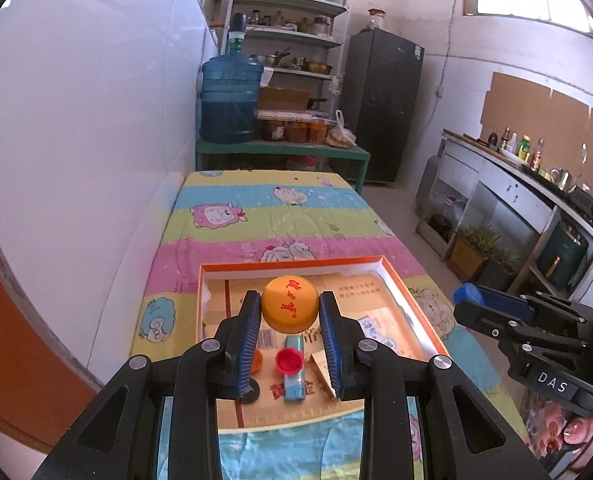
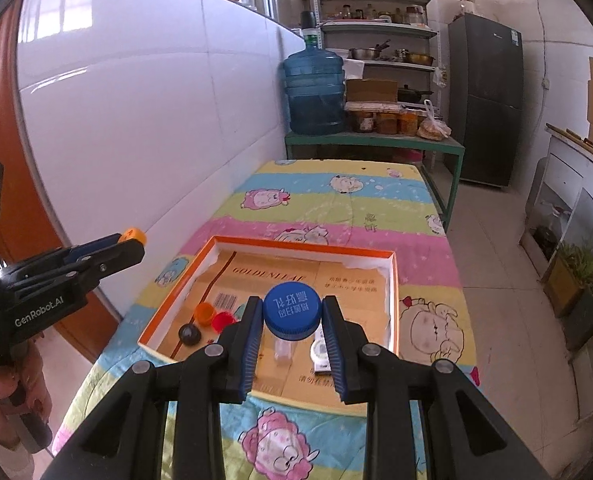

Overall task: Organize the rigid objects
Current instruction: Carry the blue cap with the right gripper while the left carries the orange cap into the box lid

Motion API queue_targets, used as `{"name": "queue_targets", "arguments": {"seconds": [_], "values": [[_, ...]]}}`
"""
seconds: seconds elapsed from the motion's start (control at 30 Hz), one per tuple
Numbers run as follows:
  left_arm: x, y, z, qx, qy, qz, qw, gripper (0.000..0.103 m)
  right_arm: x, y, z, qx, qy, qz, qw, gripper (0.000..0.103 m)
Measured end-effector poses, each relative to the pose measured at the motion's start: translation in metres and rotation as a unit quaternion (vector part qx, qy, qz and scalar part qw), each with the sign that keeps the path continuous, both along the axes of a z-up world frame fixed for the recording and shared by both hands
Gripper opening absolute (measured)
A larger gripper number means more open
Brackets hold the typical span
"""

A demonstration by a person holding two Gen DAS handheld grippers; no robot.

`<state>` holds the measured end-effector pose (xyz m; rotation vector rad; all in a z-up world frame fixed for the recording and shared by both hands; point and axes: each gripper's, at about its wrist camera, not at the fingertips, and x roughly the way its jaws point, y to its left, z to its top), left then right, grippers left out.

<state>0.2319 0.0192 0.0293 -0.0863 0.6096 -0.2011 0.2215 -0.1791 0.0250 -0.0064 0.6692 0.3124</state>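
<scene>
We are working over a tabletop [image 2: 352, 208] covered with a striped cartoon cloth, and on it an orange-rimmed box [image 2: 392, 292] lined with cardboard is lying open. Inside it a blue carton [image 1: 296, 380], an orange cap [image 2: 204, 312], a red cap [image 2: 222, 320], a black cap [image 2: 188, 334] and a small clear tube [image 2: 282, 348] are already sitting.

We are holding both grippers above the box. The left gripper [image 1: 290, 308] is pinching a yellow cap [image 1: 290, 304] between its jaws, and the right gripper [image 2: 292, 312] is pinching a blue cap [image 2: 292, 310] the same way.

The main risk, as we judge it, is the round sides slipping on the pads: each cap is being gripped across its width only, so a tilt or a loosened squeeze could send it rolling off over the low rim. Releasing from this height could also let a cap bounce onto the caps below and scatter them.

Neither cap has a real long axis; both are squat and round. The printed top of each is facing back toward its own camera, with the blue cap's lettering reading upside down.
</scene>
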Motion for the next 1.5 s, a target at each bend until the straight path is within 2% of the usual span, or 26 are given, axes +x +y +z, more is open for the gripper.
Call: {"name": "queue_targets", "arguments": {"seconds": [0.27,0.87,1.5], "values": [[0.027,-0.003,-0.012,-0.011,0.012,0.002,0.9999,0.030,0.024,-0.003,-0.011,0.007,0.015,-0.004,1.000,0.030],[0.102,-0.014,-0.095,0.002,0.081,0.021,0.9965,0.031,0.095,-0.005,-0.061,0.012,0.064,-0.005,0.998,0.030],[0.128,-0.019,-0.134,0.018,0.116,0.029,0.9926,0.030,0.117,-0.011,-0.099,0.011,0.102,-0.003,0.995,0.030]]}}
